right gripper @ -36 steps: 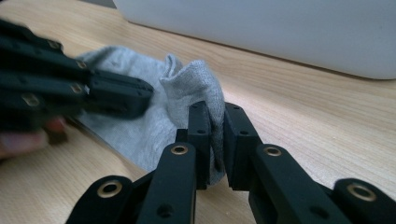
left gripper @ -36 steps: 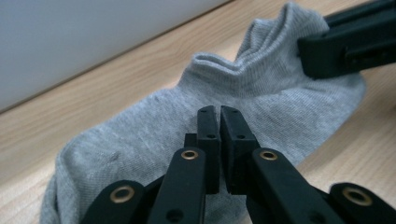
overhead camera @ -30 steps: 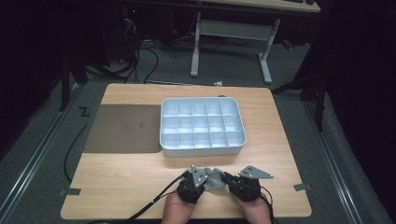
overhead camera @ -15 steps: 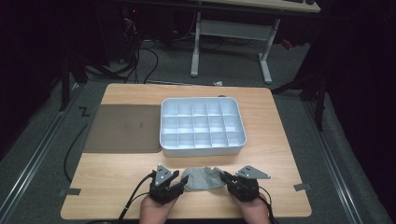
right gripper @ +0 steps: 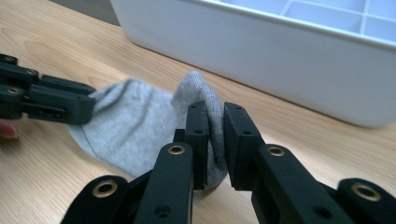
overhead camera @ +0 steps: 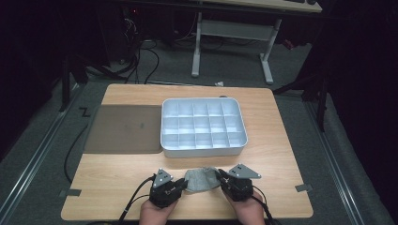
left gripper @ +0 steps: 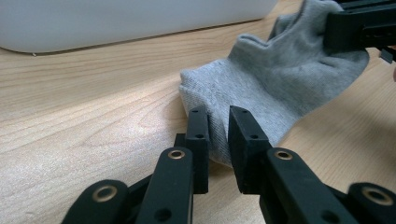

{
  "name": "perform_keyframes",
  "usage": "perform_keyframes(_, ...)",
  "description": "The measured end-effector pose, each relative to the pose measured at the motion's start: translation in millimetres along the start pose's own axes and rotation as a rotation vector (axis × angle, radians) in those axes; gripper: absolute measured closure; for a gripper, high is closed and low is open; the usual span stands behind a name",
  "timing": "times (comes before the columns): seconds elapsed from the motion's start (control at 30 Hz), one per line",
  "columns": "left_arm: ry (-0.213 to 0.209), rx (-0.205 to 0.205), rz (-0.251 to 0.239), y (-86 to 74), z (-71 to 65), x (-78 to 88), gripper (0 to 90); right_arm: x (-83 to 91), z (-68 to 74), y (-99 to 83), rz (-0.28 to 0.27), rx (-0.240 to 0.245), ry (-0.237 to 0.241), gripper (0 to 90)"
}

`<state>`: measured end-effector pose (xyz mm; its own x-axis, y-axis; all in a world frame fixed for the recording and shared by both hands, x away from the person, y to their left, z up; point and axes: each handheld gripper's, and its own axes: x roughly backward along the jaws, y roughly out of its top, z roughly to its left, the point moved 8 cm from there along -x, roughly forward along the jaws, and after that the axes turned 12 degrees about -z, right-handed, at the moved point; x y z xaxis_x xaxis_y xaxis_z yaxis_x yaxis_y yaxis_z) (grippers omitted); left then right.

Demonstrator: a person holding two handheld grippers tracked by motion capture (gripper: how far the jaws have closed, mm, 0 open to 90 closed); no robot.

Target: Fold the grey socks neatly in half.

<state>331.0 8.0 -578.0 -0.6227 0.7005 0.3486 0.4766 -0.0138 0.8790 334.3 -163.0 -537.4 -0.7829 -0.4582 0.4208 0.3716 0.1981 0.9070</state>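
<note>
1. We see a light wooden rectangular table (overhead camera: 272,122) across the middle of the high view, with grey floor around it and dark surroundings toward the top of the frame.
2. A flat, dark grey-brown rectangular mat (overhead camera: 124,129) lies on the table at centre left, its right edge just beside the tray.
3. A white plastic tray divided into a grid of small compartments (overhead camera: 203,125) sits in the centre of the high view; in the right gripper view its white wall (right gripper: 289,70) runs across the upper right.
4. A small grey knitted sock (overhead camera: 200,179) lies at the lower centre of the high view, just below the tray and apart from it, stretched between the two grippers. In the left gripper view the sock (left gripper: 280,79) spreads from the centre to the upper right.
5. The black two-jaw left gripper (overhead camera: 179,184) sits at the lower left of centre, held by a hand at the bottom edge. Its jaws have just been closing, and in its own view the left gripper (left gripper: 218,128) pinches the near edge of the sock, jaws narrow with cloth between the pads.
6. The black two-jaw right gripper (overhead camera: 220,178) sits at the lower right of centre. In its own view the right gripper (right gripper: 215,126) clamps a raised fold of the sock, jaws narrow, fabric bunched between them.
</note>
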Motion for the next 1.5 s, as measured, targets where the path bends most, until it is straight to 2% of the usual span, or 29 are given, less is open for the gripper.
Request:
perform_keyframes(0.2, -0.014, -0.006, 0.0, -1.2, -1.6, 0.5, 78.9, -10.3, 19.0, 6.8, -0.011, 0.009, 0.031, 81.3)
perform_keyframes(0.47, -0.023, -0.018, 0.007, -2.6, -3.5, 0.1, 79.9, -27.7, 46.3, 3.3, -0.02, -0.006, 0.091, 82.2)
perform_keyframes(0.63, -0.025, -0.021, 0.015, -3.5, -4.2, -0.1, 80.7, -38.9, 57.5, -1.9, -0.011, -0.026, 0.125, 82.1)
perform_keyframes(0.7, -0.024, -0.021, 0.016, -3.6, -4.0, -0.2, 80.7, -42.0, 60.7, -2.5, -0.005, -0.032, 0.138, 79.9)
perform_keyframes(0.77, -0.022, -0.021, 0.015, -3.6, -3.7, 0.1, 80.4, -40.7, 63.9, 2.2, -0.017, -0.047, 0.167, 72.6)
perform_keyframes(0.9, -0.024, -0.019, 0.015, -3.6, -3.6, 0.0, 80.0, -28.2, 61.3, 15.0, -0.061, -0.046, 0.174, 66.1)
perform_keyframes(1.03, -0.023, -0.02, 0.015, -3.6, -3.6, -0.2, 79.3, -12.9, 46.6, 18.3, -0.085, -0.037, 0.129, 65.5)
perform_keyframes(1.1, -0.022, -0.021, 0.015, -3.7, -3.7, -0.2, 78.9, -7.8, 44.0, 7.9, -0.062, -0.047, 0.137, 64.5)
perform_keyframes(1.2, -0.024, -0.02, 0.016, -3.7, -3.8, -0.2, 78.8, -6.3, 47.4, -1.7, -0.044, -0.031, 0.139, 64.5)
perform_keyframes(1.3, -0.027, -0.016, 0.016, -3.7, -3.8, 0.1, 78.6, -13.0, 51.0, -17.6, -0.005, -0.028, 0.142, 64.6)
perform_keyframes(1.37, -0.035, -0.008, 0.015, -3.7, -4.4, 0.6, 78.4, -15.5, 51.9, -20.0, 0.001, -0.023, 0.144, 64.9)
perform_keyframes(1.43, -0.047, 0.01, 0.02, -4.1, -5.3, 1.8, 77.9, -21.0, 52.9, -23.7, 0.015, -0.008, 0.133, 66.4)
perform_keyframes(1.47, -0.059, 0.021, 0.022, -4.8, -6.9, 3.2, 77.4, -25.9, 53.2, -26.5, 0.027, 0.001, 0.126, 74.7)
perform_keyframes(1.5, -0.059, 0.021, 0.022, -4.8, -6.9, 3.2, 77.2, -25.9, 53.2, -26.5, 0.027, 0.001, 0.126, 74.7)
